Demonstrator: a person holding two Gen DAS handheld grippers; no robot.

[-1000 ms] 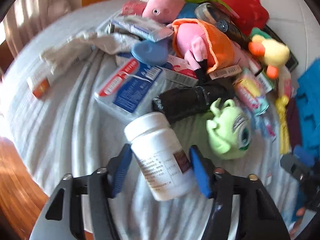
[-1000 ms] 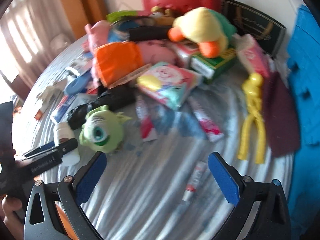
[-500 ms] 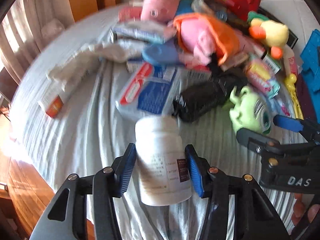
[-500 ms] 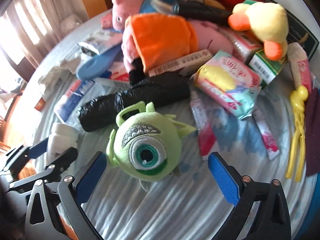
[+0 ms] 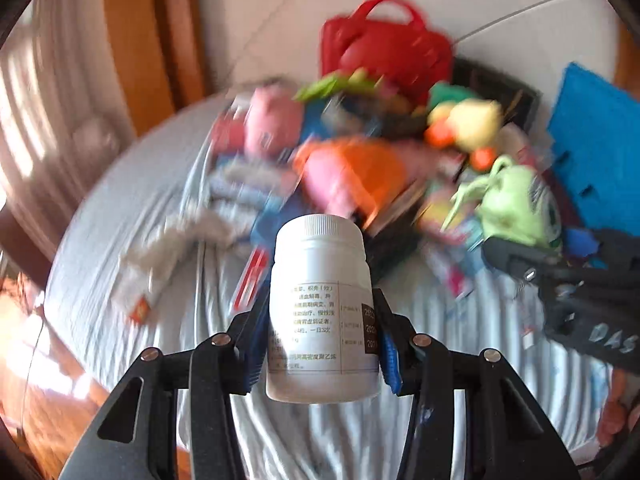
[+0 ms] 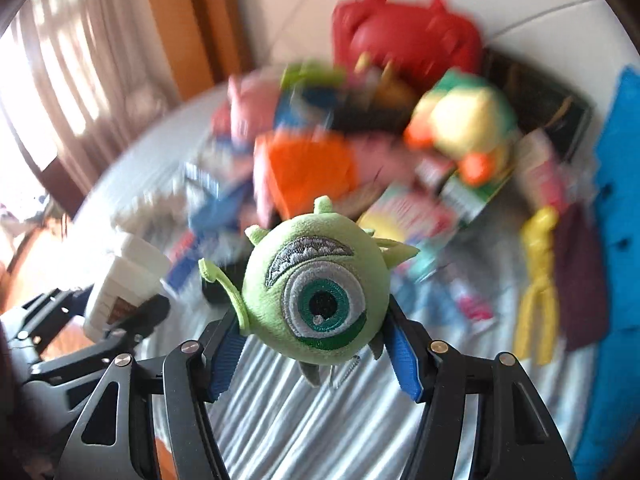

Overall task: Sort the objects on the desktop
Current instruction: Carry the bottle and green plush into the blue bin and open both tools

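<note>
My left gripper (image 5: 322, 344) is shut on a white pill bottle (image 5: 322, 312) with a printed label and holds it upright above the grey striped cloth (image 5: 132, 280). My right gripper (image 6: 316, 344) is shut on a green one-eyed plush (image 6: 316, 288) and holds it off the cloth. The plush also shows in the left wrist view (image 5: 516, 204), and the bottle shows in the right wrist view (image 6: 120, 280). Both backgrounds are blurred.
A pile of toys and packets lies beyond: an orange-and-pink plush (image 5: 352, 176), a yellow duck plush (image 6: 468, 124), a red bag (image 5: 384, 48), a yellow toy (image 6: 536, 280), a dark red cloth (image 6: 580, 280) and a blue mat (image 6: 620, 240).
My left gripper closed on the bottle and lifted it. My right gripper moved in around the green plush, closed on it and lifted it off the cloth.
</note>
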